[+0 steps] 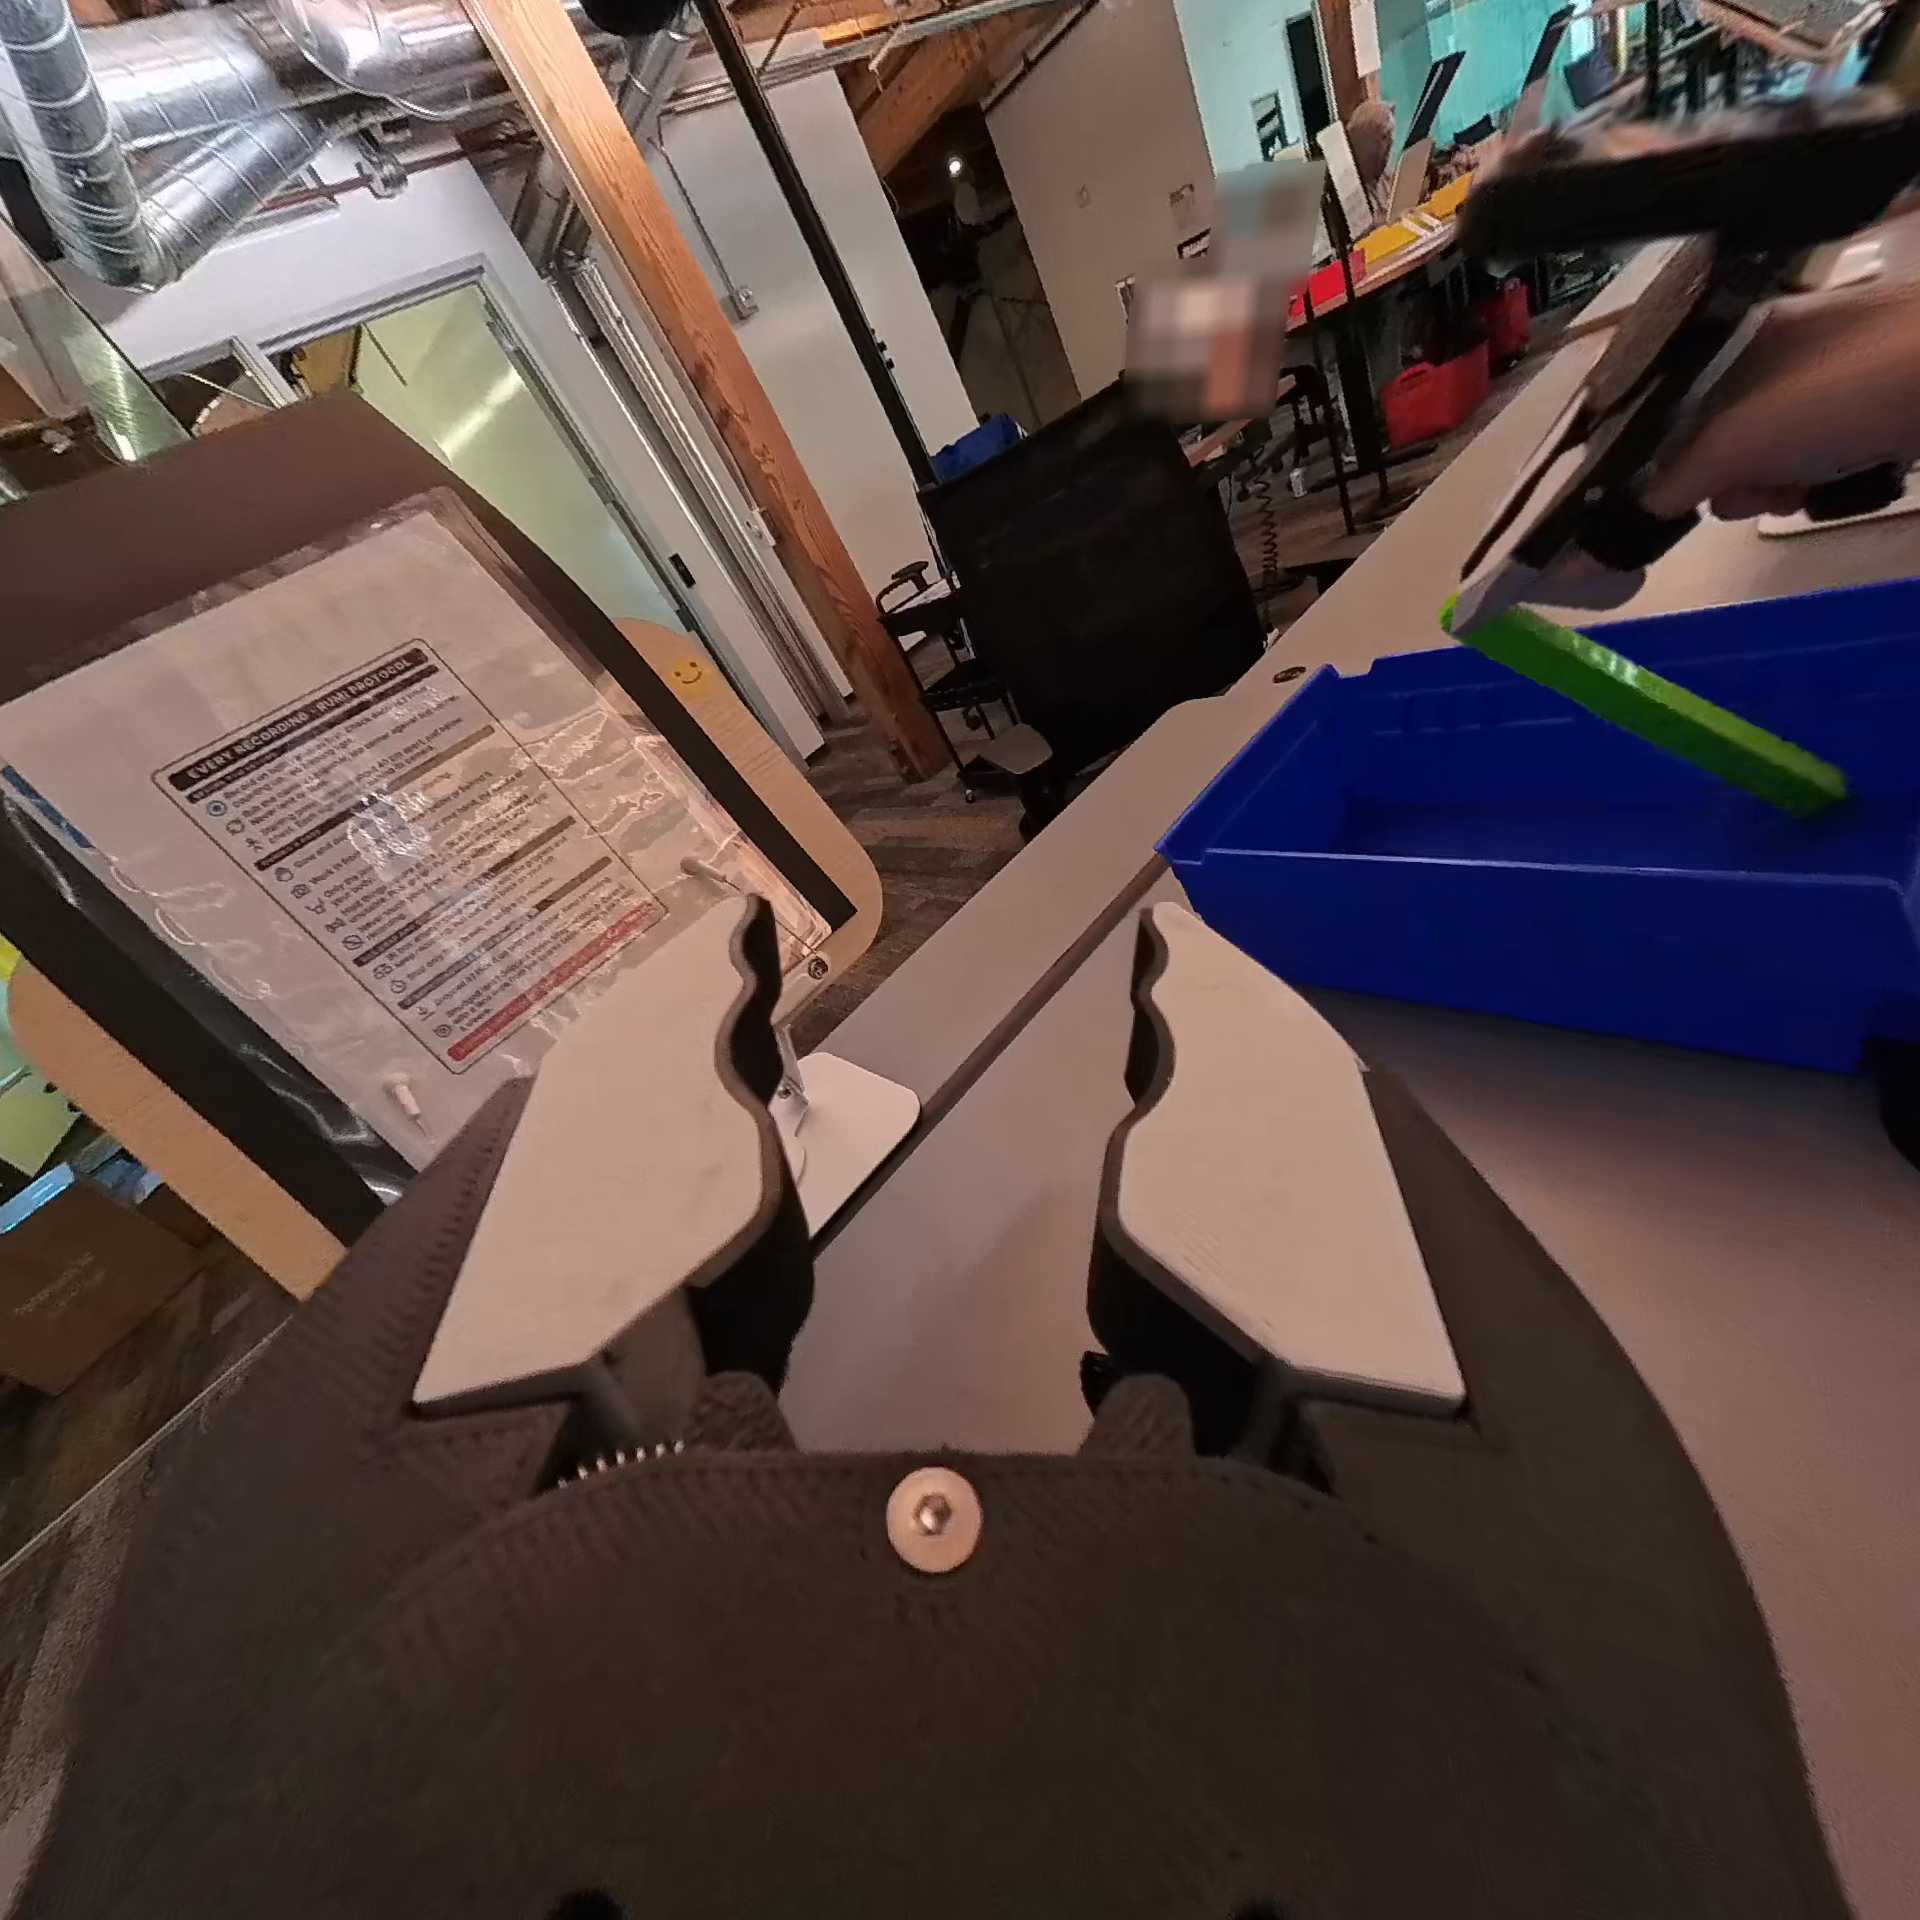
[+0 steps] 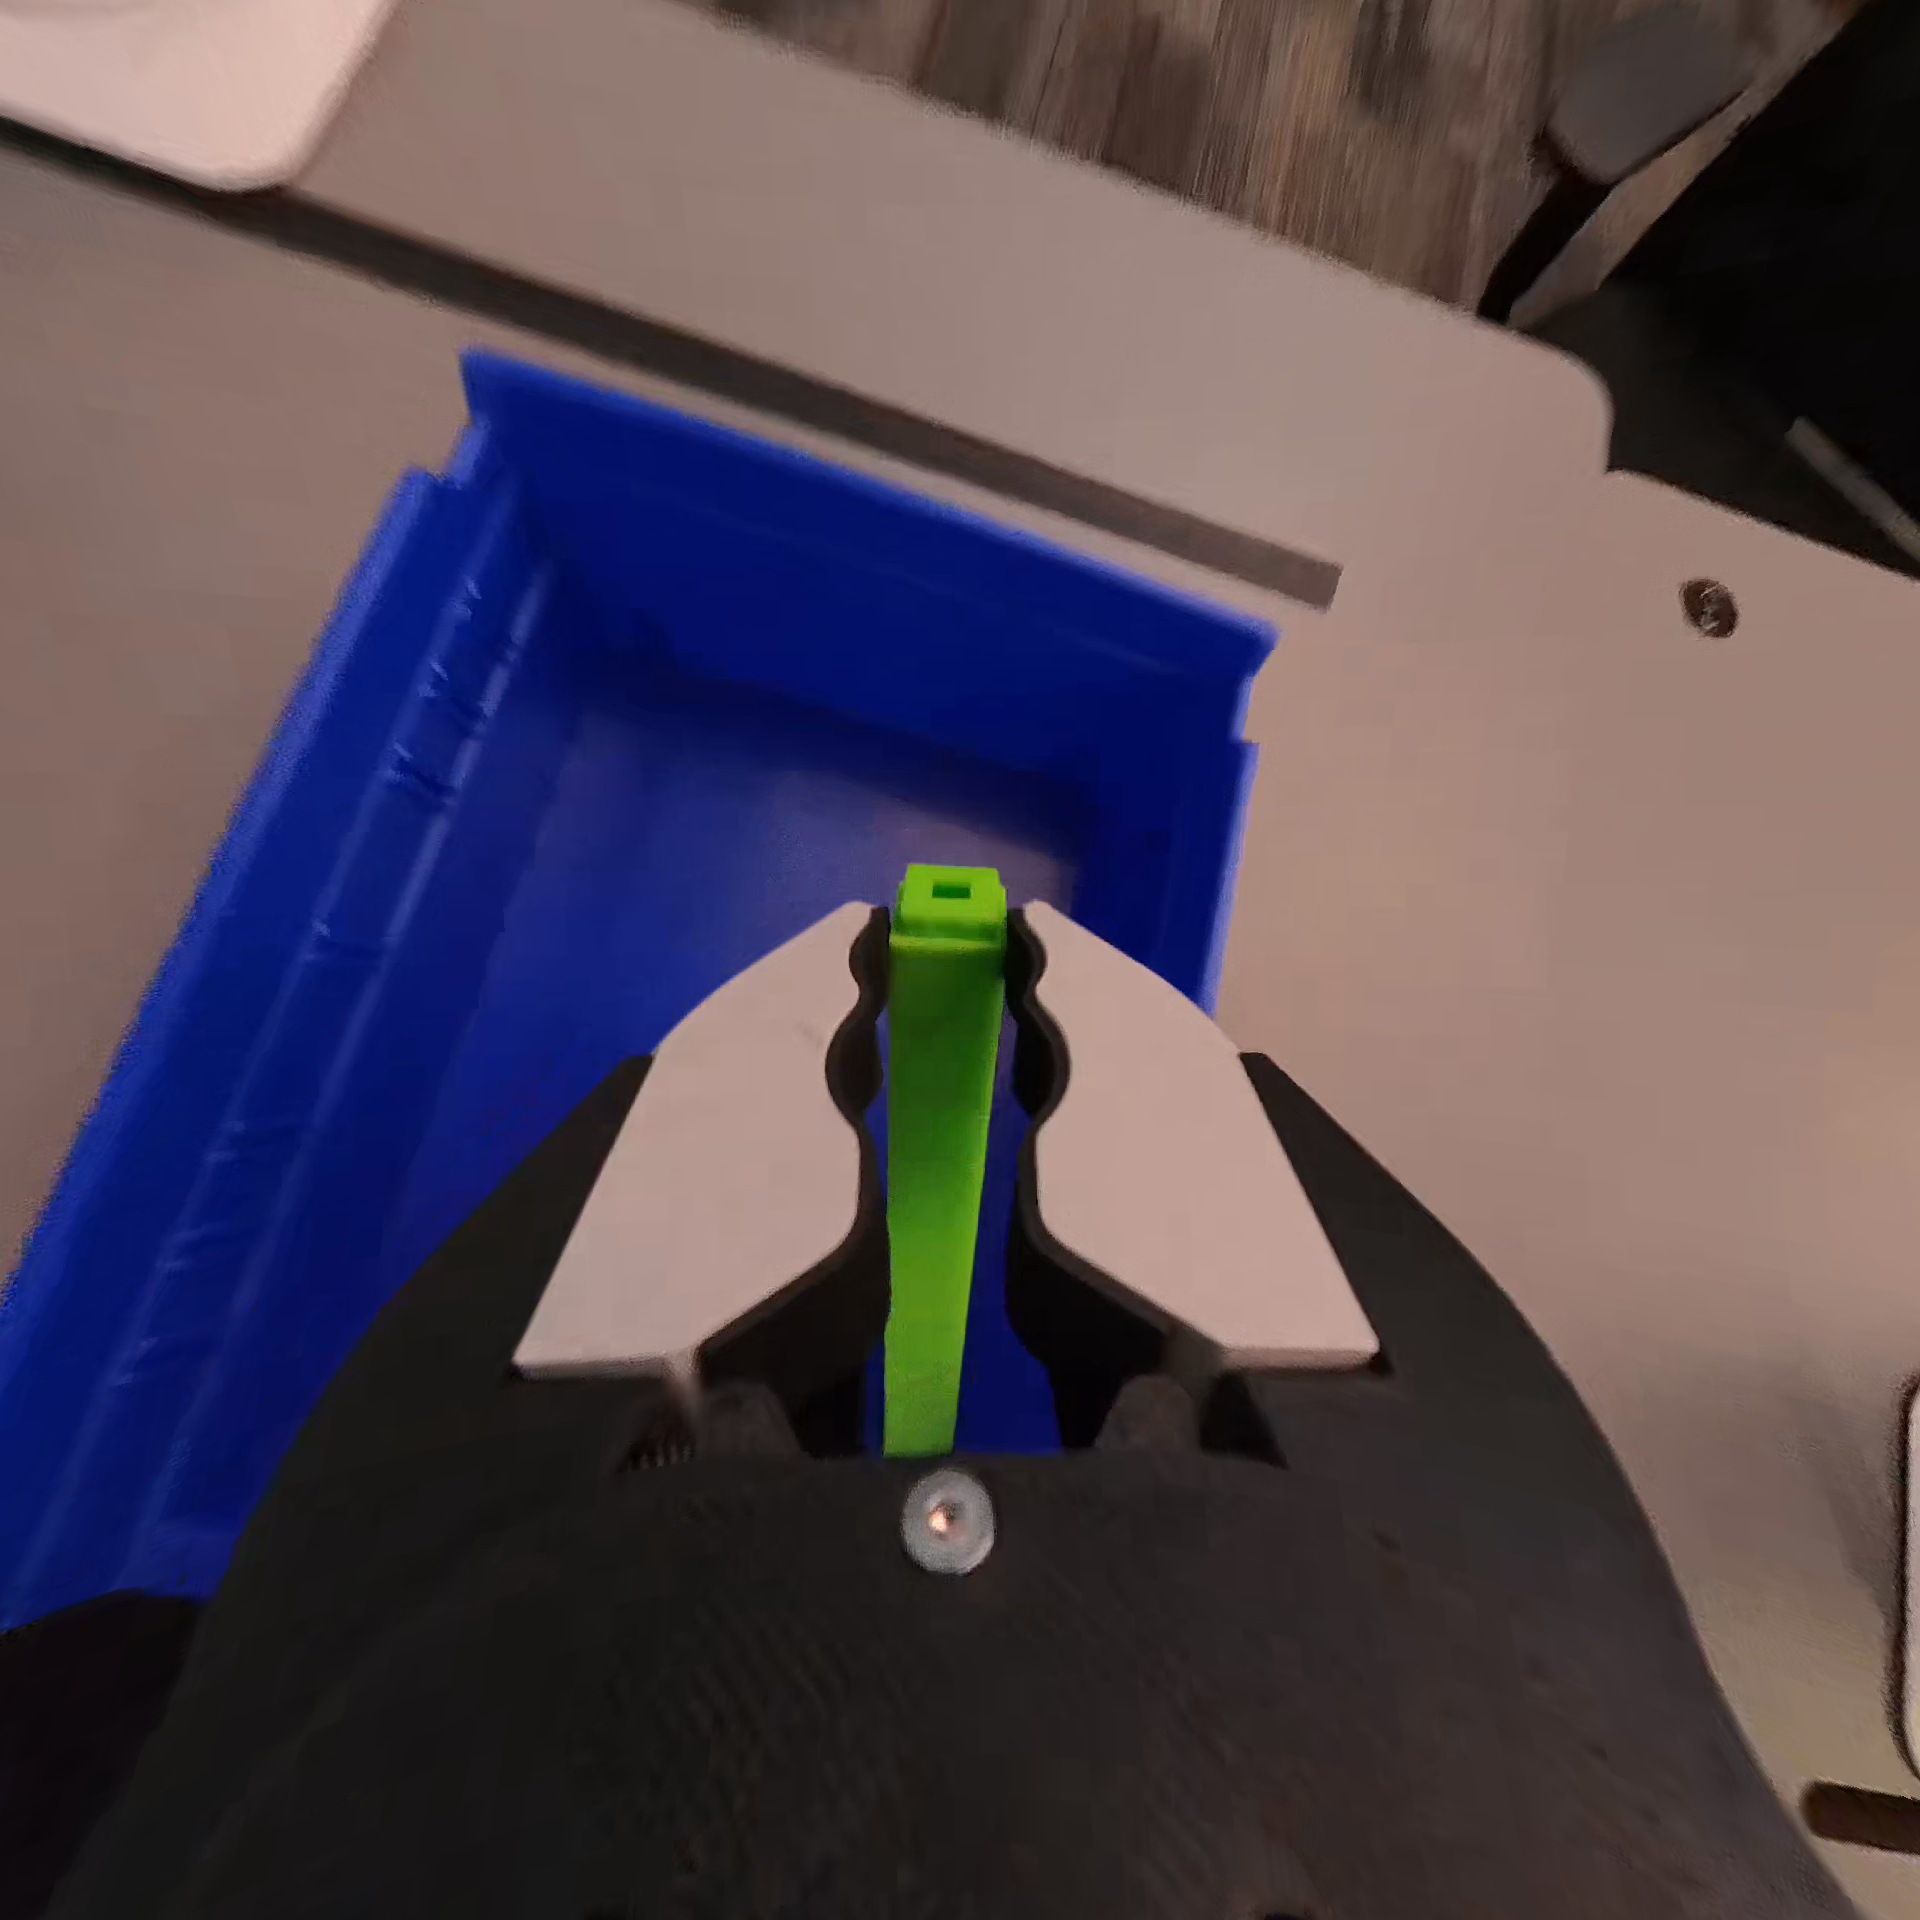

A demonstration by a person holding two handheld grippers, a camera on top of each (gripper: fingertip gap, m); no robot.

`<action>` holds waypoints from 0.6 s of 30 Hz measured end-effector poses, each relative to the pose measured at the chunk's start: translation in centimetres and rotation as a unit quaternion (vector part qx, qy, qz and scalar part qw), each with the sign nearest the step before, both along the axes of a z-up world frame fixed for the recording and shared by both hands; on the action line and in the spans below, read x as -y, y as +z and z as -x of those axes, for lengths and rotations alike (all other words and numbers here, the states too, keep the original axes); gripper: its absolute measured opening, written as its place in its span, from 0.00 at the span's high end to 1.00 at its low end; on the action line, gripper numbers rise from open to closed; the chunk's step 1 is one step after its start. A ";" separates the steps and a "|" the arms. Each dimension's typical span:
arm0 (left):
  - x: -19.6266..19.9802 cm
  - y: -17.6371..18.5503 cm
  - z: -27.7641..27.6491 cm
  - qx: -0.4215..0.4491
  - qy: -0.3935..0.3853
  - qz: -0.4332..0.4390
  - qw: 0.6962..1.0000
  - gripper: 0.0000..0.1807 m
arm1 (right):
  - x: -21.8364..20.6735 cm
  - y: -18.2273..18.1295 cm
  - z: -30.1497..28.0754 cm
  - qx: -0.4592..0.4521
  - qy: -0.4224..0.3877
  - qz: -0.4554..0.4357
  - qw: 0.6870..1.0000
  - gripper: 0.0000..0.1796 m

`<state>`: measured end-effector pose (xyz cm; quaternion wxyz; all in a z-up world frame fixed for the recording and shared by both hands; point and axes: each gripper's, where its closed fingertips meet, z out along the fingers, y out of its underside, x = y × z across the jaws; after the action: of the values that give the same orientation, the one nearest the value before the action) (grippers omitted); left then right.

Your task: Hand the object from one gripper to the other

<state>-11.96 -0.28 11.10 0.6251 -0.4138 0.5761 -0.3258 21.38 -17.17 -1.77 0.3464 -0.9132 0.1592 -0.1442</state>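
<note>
A long bright green bar [image 2: 940, 1122] sits clamped between the jaws of my right gripper [image 2: 948, 914], its square end poking past the tips. It hangs over a blue bin [image 2: 343, 935]. In the left wrist view the same right gripper [image 1: 1496, 603] comes in from the upper right, held by a hand, with the green bar [image 1: 1652, 717] slanting down over the blue bin [image 1: 1507, 914]. My left gripper [image 1: 951, 956] is open and empty, low over the grey table, to the left of the bin and apart from the bar.
A clear stand holding a printed sheet [image 1: 416, 831] stands at the left on a white base [image 1: 852, 1122]. The grey table [image 1: 1558, 1299] runs ahead, with a seam [image 1: 1018, 1018] along it. Its far edge drops to the floor [image 2: 1299, 135].
</note>
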 end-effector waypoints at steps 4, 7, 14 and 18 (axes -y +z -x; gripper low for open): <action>-0.3 -0.7 -0.4 -0.013 0.004 0.004 1.000 0.64 | -1.0 -4.4 -0.9 -0.031 0.012 0.071 0.997 0.88; -0.6 -1.2 -0.6 -0.024 0.006 0.007 1.000 0.64 | -1.3 -6.8 -2.1 -0.049 -0.007 0.101 0.994 0.87; -1.1 -1.7 -0.8 -0.032 0.009 0.014 0.999 0.64 | -0.7 -9.4 -4.1 -0.069 -0.062 0.159 0.983 0.87; -1.3 -1.7 -0.8 -0.029 0.012 0.016 0.999 0.64 | -0.7 -10.0 -4.5 -0.030 -0.053 0.200 0.978 0.87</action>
<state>-11.15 1.06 9.45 0.6053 -0.4403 0.5836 -0.3149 25.87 -16.44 -11.80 0.1437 -0.9582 0.1851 -0.1641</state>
